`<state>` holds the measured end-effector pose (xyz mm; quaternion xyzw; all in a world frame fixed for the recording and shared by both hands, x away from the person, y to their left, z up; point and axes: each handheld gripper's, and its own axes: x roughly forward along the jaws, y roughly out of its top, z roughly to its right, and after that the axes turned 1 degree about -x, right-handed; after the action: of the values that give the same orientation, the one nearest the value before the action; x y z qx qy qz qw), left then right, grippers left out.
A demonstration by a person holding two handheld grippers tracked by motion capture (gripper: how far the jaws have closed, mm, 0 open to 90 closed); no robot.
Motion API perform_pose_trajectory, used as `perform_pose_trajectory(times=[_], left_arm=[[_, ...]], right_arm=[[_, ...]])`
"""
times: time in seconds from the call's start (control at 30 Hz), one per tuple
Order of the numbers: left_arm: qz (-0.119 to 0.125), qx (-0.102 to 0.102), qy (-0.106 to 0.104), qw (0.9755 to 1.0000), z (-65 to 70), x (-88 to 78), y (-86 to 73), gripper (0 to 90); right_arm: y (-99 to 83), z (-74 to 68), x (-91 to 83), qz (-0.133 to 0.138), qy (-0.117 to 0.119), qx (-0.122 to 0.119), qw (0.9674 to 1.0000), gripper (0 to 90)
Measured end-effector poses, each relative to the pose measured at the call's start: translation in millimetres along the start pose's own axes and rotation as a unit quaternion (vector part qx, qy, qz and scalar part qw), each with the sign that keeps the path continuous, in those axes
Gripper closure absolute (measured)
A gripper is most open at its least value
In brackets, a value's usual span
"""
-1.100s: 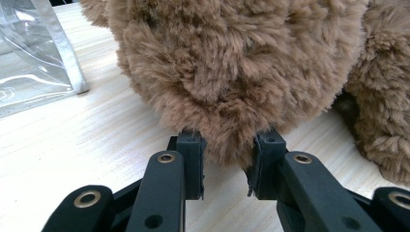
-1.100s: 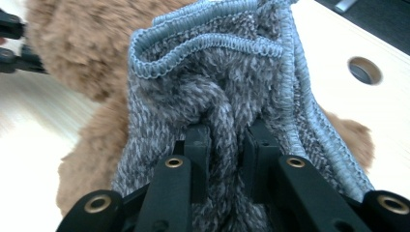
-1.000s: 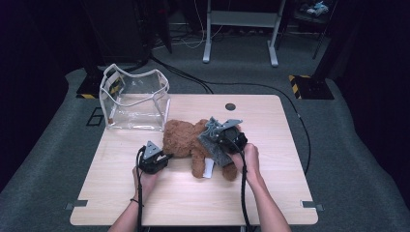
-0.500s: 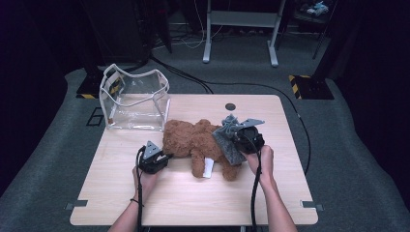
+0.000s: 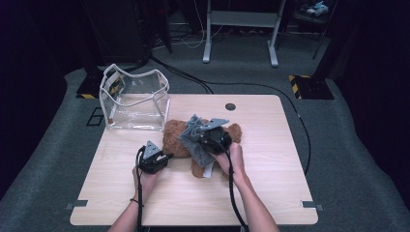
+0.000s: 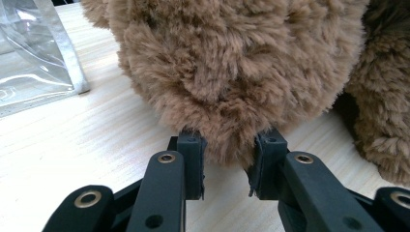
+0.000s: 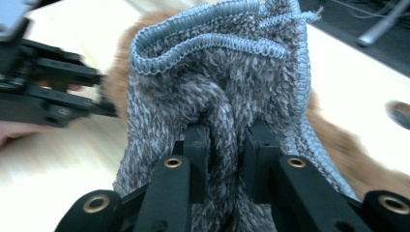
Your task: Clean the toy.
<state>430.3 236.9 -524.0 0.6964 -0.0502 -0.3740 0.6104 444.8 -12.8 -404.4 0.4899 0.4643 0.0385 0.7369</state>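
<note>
Teddy bear (image 5: pixel 181 140) lies at frame centre on the bench (image 5: pixel 270 193), left tongs (image 5: pixel 162 158) clenched on its fur, while right tongs (image 5: pixel 200 137), gripping the grey knitted garment (image 5: pixel 193 142), have swung back leftward over the bear, suggesting dressing is still under way.

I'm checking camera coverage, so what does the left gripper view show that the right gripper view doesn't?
Left gripper view alone: the clear plastic bag with white trim, and the left tool pinching a tuft of the brown plush teddy bear.
Right gripper view alone: the right tool clamped on a fold of grey knitted garment, and a round dark hole in the tabletop.
Both: the bear's fur and the light wooden table.
</note>
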Motion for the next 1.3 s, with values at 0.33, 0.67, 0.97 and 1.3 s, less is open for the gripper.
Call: perform_pose_trajectory(times=[0.33, 0.67, 0.97, 1.3], left_arm=[[-0.001, -0.002, 0.001, 1.0000, 0.2, 0.5, 0.2, 71.2], [-0.004, -0.002, -0.003, 1.0000, -0.5, -0.1, 0.5, 71.4], [-0.001, -0.001, 0.000, 1.0000, 0.5, 0.7, 0.4, 71.5], [-0.001, 0.000, 0.000, 1.0000, 0.4, 0.6, 0.3, 71.5]], right_arm=[[3.8, -35.6, 38.4, -0.011, 0.032, -0.013, 0.9993, 74.5], [-3.7, -28.1, 37.5, -0.033, 0.000, -0.032, 0.9989, 75.0], [-19.4, 5.2, 11.0, -0.024, -0.036, 0.003, 0.9990, 75.1], [-48.9, 37.1, -17.3, -0.023, -0.075, 0.057, 0.9952, 75.0]])
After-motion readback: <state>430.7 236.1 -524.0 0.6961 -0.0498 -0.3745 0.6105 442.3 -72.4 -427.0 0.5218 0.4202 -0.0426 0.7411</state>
